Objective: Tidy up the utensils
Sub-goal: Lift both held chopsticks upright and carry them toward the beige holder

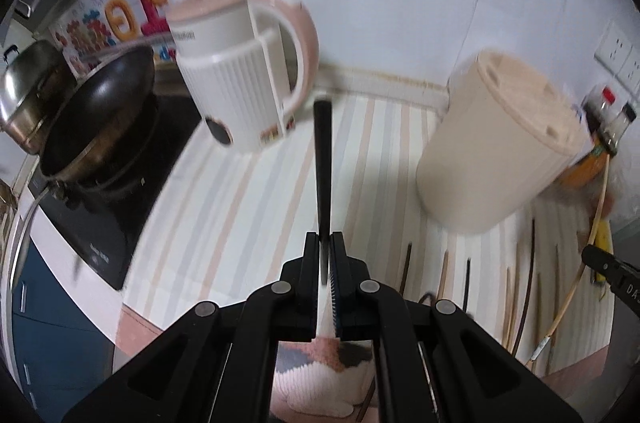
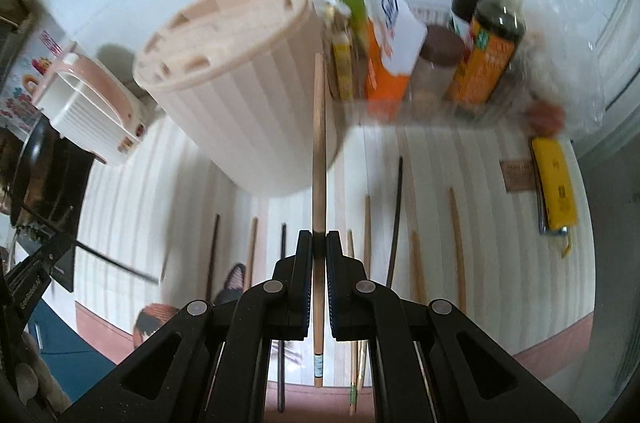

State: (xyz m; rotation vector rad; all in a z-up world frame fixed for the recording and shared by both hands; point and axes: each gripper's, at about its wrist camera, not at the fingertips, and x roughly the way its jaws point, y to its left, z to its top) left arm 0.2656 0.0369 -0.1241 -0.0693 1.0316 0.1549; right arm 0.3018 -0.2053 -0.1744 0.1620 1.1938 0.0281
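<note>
My left gripper (image 1: 324,243) is shut on a black chopstick (image 1: 322,159) and holds it above the striped counter, pointing toward the back wall. My right gripper (image 2: 319,241) is shut on a light wooden chopstick (image 2: 319,151), held upright in front of the beige utensil holder (image 2: 240,87). The holder has a slotted lid and also shows in the left wrist view (image 1: 496,147), to the right of the left gripper. Several loose chopsticks (image 2: 396,219), dark and wooden, lie on the counter below the right gripper; they also show in the left wrist view (image 1: 468,279).
A white and pink kettle (image 1: 244,71) stands at the back left, beside a black wok (image 1: 100,119) on the hob. Sauce bottles (image 2: 488,35) and boxes crowd the back right by the wall sockets. A yellow packet (image 2: 554,183) lies on the counter.
</note>
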